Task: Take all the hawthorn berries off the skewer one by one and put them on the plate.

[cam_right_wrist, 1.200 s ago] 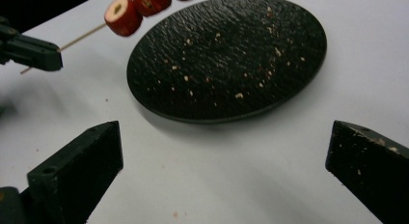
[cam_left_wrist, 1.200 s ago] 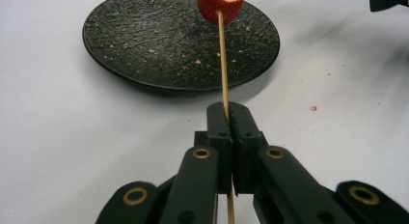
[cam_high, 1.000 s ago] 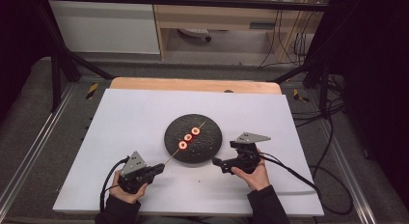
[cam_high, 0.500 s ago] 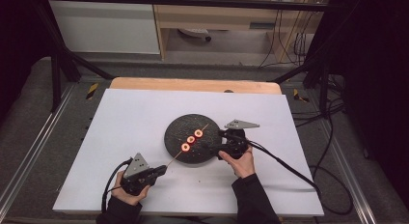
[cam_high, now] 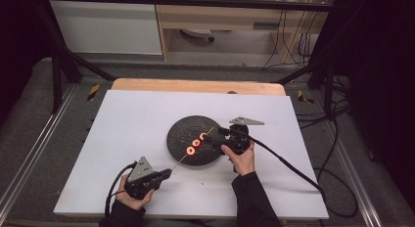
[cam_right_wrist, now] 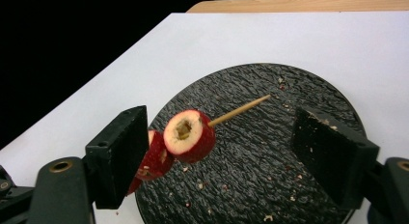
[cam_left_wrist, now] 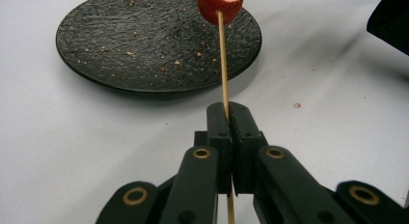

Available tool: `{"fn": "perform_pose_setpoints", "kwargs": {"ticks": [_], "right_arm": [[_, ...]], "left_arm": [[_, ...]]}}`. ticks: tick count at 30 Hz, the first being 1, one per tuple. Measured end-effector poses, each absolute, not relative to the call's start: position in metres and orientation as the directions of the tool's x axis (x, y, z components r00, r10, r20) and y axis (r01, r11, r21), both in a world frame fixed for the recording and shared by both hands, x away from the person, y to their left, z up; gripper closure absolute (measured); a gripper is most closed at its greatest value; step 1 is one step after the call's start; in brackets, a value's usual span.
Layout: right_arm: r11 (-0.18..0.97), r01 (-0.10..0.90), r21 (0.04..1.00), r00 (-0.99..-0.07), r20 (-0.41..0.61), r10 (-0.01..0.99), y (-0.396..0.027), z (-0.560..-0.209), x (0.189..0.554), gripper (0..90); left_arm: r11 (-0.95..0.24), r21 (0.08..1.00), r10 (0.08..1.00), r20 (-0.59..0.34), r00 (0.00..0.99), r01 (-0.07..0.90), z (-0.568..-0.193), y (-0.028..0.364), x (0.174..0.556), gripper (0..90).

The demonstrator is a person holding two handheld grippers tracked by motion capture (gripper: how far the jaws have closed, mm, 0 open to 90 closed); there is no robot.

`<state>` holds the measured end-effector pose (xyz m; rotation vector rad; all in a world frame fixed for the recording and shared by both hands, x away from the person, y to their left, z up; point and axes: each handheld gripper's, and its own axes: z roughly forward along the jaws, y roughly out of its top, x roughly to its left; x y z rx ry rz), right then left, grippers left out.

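The left claw [cam_left_wrist: 226, 119] is clenched on the lower end of a thin wooden skewer [cam_left_wrist: 222, 60], its two black jaws pressed flat together around the stick. In the high view this claw [cam_high: 165, 174] sits low on the white worktop [cam_high: 132, 119], near the person's edge, and the skewer [cam_high: 182, 160] runs up and away from it at a slant over the rim of a round black plate [cam_high: 181, 131]. Two red fruit pieces [cam_high: 197, 141] with pale cut faces are threaded on the stick, held in the air above the plate.

The right claw [cam_right_wrist: 219, 151] is released, though its jaws have just been closing; they stand apart on either side of the front fruit piece [cam_right_wrist: 189, 135], which lies between them without either pad touching it. The second piece [cam_right_wrist: 155, 159] sits just behind, partly hidden by the near jaw. The skewer's bare tip [cam_right_wrist: 243, 109] pokes out past the fruit over the crumb-speckled plate [cam_right_wrist: 270, 156]. In the high view the right claw [cam_high: 224, 134] hovers at the plate's right edge.
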<state>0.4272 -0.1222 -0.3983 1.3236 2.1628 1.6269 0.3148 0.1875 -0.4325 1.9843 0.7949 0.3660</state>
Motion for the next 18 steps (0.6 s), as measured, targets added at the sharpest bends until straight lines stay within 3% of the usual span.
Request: {"fn": "perform_pose_setpoints", "kwargs": {"ticks": [18], "right_arm": [[-0.019,0.634,0.773,-0.599,0.507,0.620,-0.1170,-0.4066,0.4354,47.7]], "left_arm": [[-0.347,0.863,0.655,-0.057,0.754,0.366,-0.4311,0.1839,0.3114,87.9]]}}
